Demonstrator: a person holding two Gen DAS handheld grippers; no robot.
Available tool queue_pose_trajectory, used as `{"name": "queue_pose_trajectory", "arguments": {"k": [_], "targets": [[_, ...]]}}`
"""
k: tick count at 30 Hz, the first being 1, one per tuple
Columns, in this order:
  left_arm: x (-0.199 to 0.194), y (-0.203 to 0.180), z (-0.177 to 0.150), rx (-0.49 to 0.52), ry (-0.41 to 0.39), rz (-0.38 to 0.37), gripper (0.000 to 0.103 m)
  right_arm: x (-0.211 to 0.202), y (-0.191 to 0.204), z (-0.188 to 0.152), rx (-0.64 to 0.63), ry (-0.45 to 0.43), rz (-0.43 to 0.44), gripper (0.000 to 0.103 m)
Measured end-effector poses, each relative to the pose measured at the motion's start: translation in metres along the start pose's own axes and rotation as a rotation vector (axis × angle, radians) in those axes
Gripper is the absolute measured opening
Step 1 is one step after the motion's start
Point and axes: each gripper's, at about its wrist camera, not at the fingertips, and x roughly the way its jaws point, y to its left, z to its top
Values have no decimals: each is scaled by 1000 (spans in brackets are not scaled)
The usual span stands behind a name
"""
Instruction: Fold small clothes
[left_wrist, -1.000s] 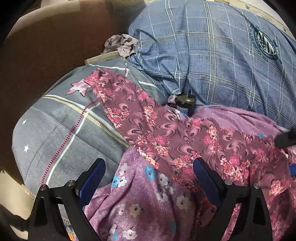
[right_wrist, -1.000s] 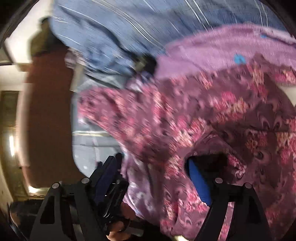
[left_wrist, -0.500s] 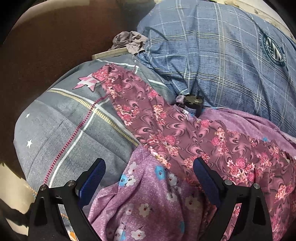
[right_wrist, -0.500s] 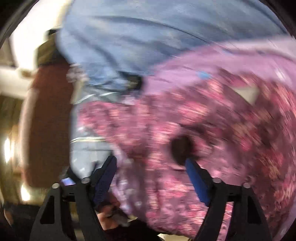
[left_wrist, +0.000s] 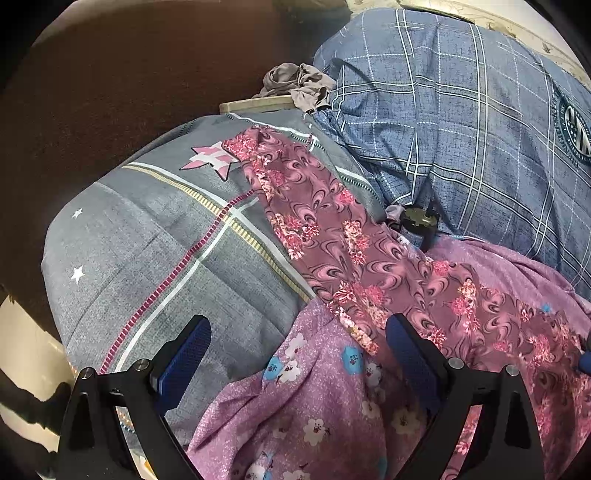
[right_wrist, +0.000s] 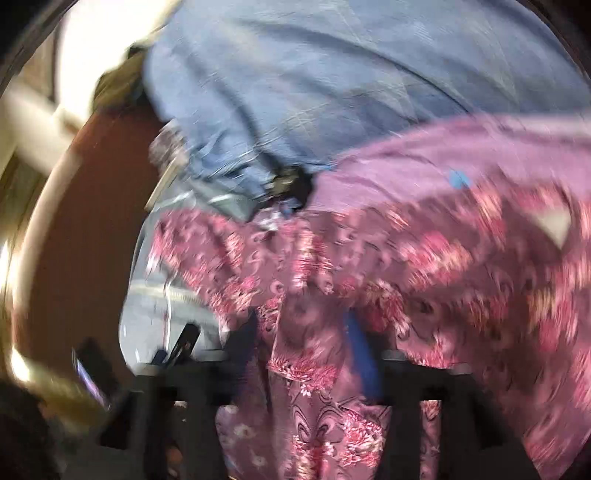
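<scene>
Clearly spread wide, the left gripper (left_wrist: 297, 354), 2 blue pads with nothing between them, poised above a lilac flowered cloth (left_wrist: 314, 398) and the edge of a grey star-print pillow (left_wrist: 155, 251). Draped slantwise over that pillow and on across the lilac cloth: a maroon floral garment (left_wrist: 332, 236), one narrow end up beside the pink star, the wider part running off toward the lower right. Behind it, a blue checked quilt (left_wrist: 461, 129), a small black round object (left_wrist: 415, 216) tucked at its lower edge, a crumpled grey rag (left_wrist: 299, 83) farther back. Right wrist view heavily blurred. Drawn close together, the right gripper (right_wrist: 306, 354), pinching a bunched fold of the maroon floral garment (right_wrist: 314, 343), the rest of the fabric spreading away to the right
</scene>
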Motion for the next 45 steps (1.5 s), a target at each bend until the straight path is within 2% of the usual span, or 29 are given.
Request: {"name": "queue_pose_trajectory", "arguments": {"k": [2, 4, 6, 9, 10, 12, 14, 15, 18, 20, 22, 23, 26, 30, 32, 34, 35, 37, 40, 45], "targets": [[1, 1, 1, -4, 4, -8, 96, -7, -22, -7, 37, -7, -65, 63], [1, 1, 1, -6, 5, -8, 96, -4, -44, -16, 98, 16, -58, 57], [1, 5, 1, -22, 8, -6, 96, 5, -55, -25, 127, 49, -38, 31], [0, 14, 1, -71, 2, 1, 96, 30, -45, -38, 77, 73, -18, 26], [0, 19, 1, -91, -8, 5, 95, 40, -42, -42, 59, 80, -38, 26], [-1, 29, 1, -124, -26, 7, 95, 62, -40, -53, 8, 125, -136, 24], [0, 40, 1, -158, -39, -4, 95, 52, -38, -59, -12, 78, -116, 23], [0, 47, 2, -183, -51, -20, 95, 39, -39, -64, -8, 67, -86, 27], [1, 62, 6, -226, -83, -53, 95, -6, -47, -86, -56, -55, -38, 29], [4, 68, 10, -228, -96, -77, 95, -24, -62, -105, -67, -84, -38, 37], [7, 72, 18, -220, -113, -79, 95, -26, -79, -112, -38, -87, -51, 39], [8, 74, 21, -220, -115, -77, 95, -18, -88, -109, 4, -47, -61, 39], [16, 81, 42, -271, -97, -84, 95, -19, -91, -98, 15, -42, -12, 39], [29, 76, 76, -238, -31, -154, 94, -27, -82, -90, 1, -86, 26, 39], [37, 72, 87, -226, 25, -221, 89, -23, -81, -86, 8, -82, 36, 39], [50, 74, 93, -263, 82, -266, 86, -22, -81, -85, 16, -82, 43, 39], [59, 75, 97, -279, 110, -277, 80, -23, -82, -85, 16, -81, 44, 39], [79, 80, 105, -308, 159, -271, 70, -24, -85, -84, 18, -81, 43, 39], [105, 87, 115, -361, 219, -274, 69, -27, -91, -83, 24, -95, 31, 39], [133, 94, 130, -437, 217, -265, 69, -28, -102, -78, 73, -100, 41, 39]]}}
